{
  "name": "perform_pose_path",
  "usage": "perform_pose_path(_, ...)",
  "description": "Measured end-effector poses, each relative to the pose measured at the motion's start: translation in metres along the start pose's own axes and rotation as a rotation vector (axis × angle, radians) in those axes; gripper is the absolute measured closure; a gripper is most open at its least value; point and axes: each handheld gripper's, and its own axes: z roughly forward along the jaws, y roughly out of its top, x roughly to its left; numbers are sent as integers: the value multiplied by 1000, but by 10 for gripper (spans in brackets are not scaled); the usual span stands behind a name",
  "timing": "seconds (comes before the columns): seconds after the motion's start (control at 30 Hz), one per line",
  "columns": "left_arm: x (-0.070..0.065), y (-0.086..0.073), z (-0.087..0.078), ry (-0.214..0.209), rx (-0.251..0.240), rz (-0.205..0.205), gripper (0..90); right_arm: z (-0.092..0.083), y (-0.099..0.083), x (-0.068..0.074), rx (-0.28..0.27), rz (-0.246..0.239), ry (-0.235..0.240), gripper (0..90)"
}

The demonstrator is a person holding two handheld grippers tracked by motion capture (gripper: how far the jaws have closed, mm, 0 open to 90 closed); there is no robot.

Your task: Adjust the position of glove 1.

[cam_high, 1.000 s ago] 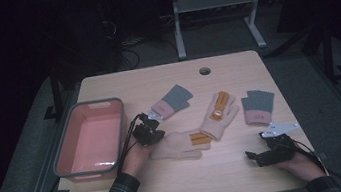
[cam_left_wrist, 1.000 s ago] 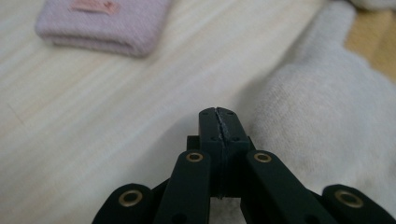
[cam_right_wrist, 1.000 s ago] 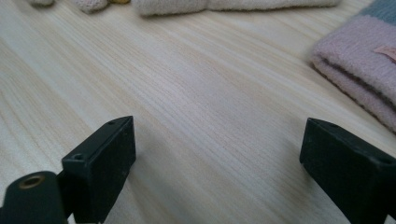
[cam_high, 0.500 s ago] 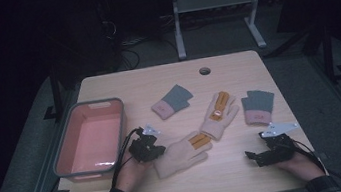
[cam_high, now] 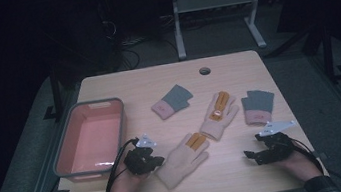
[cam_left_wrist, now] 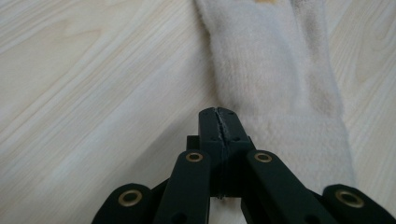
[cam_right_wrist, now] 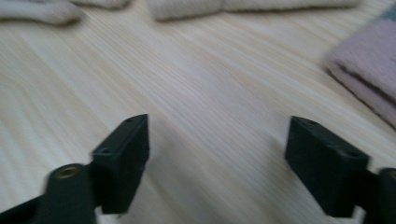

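A cream glove with an orange patch lies slanted near the table's front edge. My left gripper sits at its cuff end. In the left gripper view the jaws are closed tight on the edge of the cream glove. A second cream glove lies past it, fingers pointing away. My right gripper rests at the front right, open; its jaws have just been closing a little over bare wood with nothing between them.
A pink tub stands empty at the left. Two grey gloves with pink cuffs lie on the table, one mid-table and one at the right. The right one's pink cuff is beside my right gripper. A cable hole sits near the far edge.
My left gripper has moved toward the front edge, and the cream glove's cuff end has swung that way with it, so the glove now lies slanted. The right hand has stayed put.
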Motion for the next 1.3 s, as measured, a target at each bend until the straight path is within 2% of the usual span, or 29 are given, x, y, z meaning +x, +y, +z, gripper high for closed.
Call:
perform_pose_path(0.03, 0, 0, 0, 0, 0, 0, 892, 0, 0, 0, 0, 0, 0, 256)
perform_pose_path(0.07, 1, -2, -2, -6, -1, -5, 892, 0, 2, 3, -3, 3, 14, 308)
perform_pose_path(0.1, 1, -5, -4, -9, -10, -16, 891, 0, 7, 9, -19, -9, 52, 395)
perform_pose_path(0.13, 1, -7, -5, -10, -5, -15, 888, 1, 11, 13, -24, -12, 63, 442)
perform_pose_path(0.2, 2, -8, -5, -12, -1, -18, 886, 2, 17, 19, -31, -29, 91, 509)
perform_pose_path(0.23, 2, -8, -5, -12, -1, -18, 886, 2, 17, 19, -31, -29, 91, 509)
perform_pose_path(0.27, 2, -9, -5, -14, -2, -17, 886, 6, 25, 26, -39, -33, 127, 584)
perform_pose_path(0.3, 1, -9, -5, -17, -4, -14, 886, 9, 29, 28, -41, -41, 140, 612)
perform_pose_path(0.33, 0, -9, -4, -18, -3, -9, 885, 11, 32, 31, -35, -41, 148, 660)
perform_pose_path(0.37, 0, -9, -4, -18, -3, -9, 880, 11, 32, 31, -35, -41, 148, 660)
perform_pose_path(0.4, 0, -9, -3, -18, -7, -15, 874, 16, 39, 38, -39, -60, 160, 739)
perform_pose_path(0.53, 1, -10, -5, -21, 1, -10, 874, 28, 51, 52, -47, -93, 206, 857)
perform_pose_path(0.6, 1, -9, -4, -20, 2, -7, 874, 31, 54, 55, -50, -105, 219, 873)
perform_pose_path(0.67, 0, -7, -2, -25, 10, -1, 875, 41, 61, 67, -38, -127, 260, 896)
perform_pose_path(0.7, 0, -7, -2, -25, 10, -1, 875, 41, 61, 67, -38, -127, 260, 896)
perform_pose_path(0.77, 0, -8, 0, -32, 13, -1, 875, 49, 65, 78, -22, -155, 290, 897)
perform_pose_path(0.9, -1, -8, 1, -39, 13, 0, 876, 59, 70, 88, 2, -182, 308, 900)
perform_pose_path(1.03, -3, -8, 1, -45, 18, 13, 876, 66, 73, 91, 16, -190, 305, 900)
perform_pose_path(1.3, -12, -1, 8, -102, 13, 18, 876, 73, 78, 88, 23, -185, 291, 900)
